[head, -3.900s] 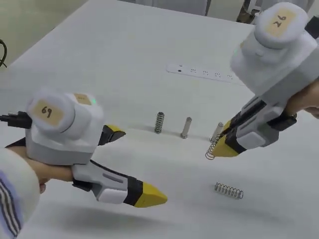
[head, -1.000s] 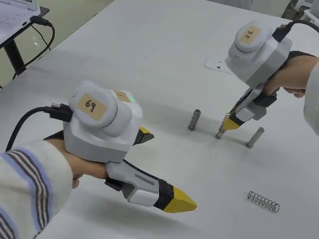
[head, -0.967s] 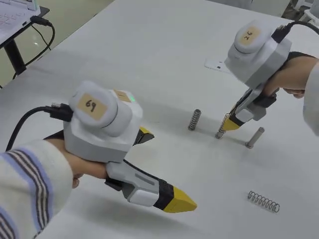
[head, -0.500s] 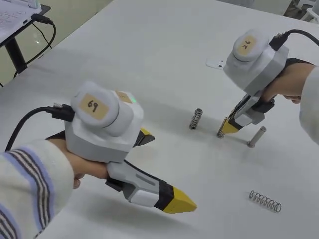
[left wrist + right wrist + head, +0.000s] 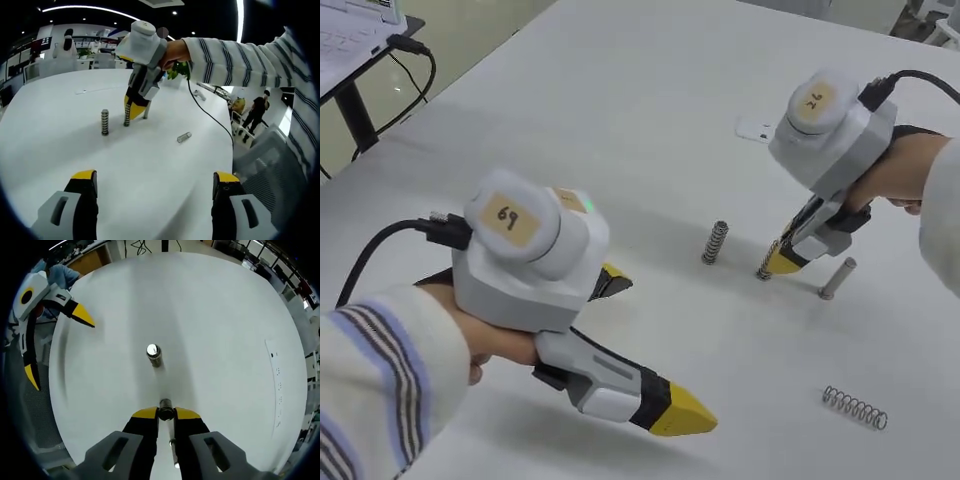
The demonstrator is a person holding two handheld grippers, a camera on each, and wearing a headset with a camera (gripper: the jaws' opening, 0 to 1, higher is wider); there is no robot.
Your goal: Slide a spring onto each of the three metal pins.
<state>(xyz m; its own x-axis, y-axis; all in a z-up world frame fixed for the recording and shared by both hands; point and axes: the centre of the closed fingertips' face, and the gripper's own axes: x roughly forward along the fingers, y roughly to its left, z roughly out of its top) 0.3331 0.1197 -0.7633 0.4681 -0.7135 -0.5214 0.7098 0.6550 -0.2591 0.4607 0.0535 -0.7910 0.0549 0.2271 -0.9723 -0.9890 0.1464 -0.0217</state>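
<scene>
Clamping spring, right gripper, left gripper (labelled 69)

The left gripper is showing a white and pale grey body, black bands and yellow tips, plus a tan round label carrying dark handwritten digits. A black cable is trailing from it. The right gripper is wearing the same colours. The table is lying plain white. The spring-covered pin is looking dark silver-grey, as is the held spring just right of it. The bare pin farther right is gleaming lighter silver. The loose spring is glinting silver. The sleeve is showing cream with blue-violet and dark stripes.
</scene>
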